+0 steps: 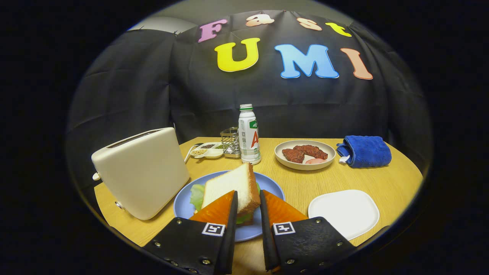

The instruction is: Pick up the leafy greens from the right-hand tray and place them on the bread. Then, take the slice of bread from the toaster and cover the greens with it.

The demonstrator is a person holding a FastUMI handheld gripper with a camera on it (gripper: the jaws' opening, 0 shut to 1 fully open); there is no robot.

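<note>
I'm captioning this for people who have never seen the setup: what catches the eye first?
The tongs straddle a slice of bread tilted over leafy greens on a blue plate. A cream toaster stands beside the plate, and a bare white tray lies on the other side.

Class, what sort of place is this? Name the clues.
Probably a mock breakfast table in a recording booth: a toaster, a sandwich on a blue plate and a milk bottle before a cloth wall. The claw straddles the bread slice.
</note>
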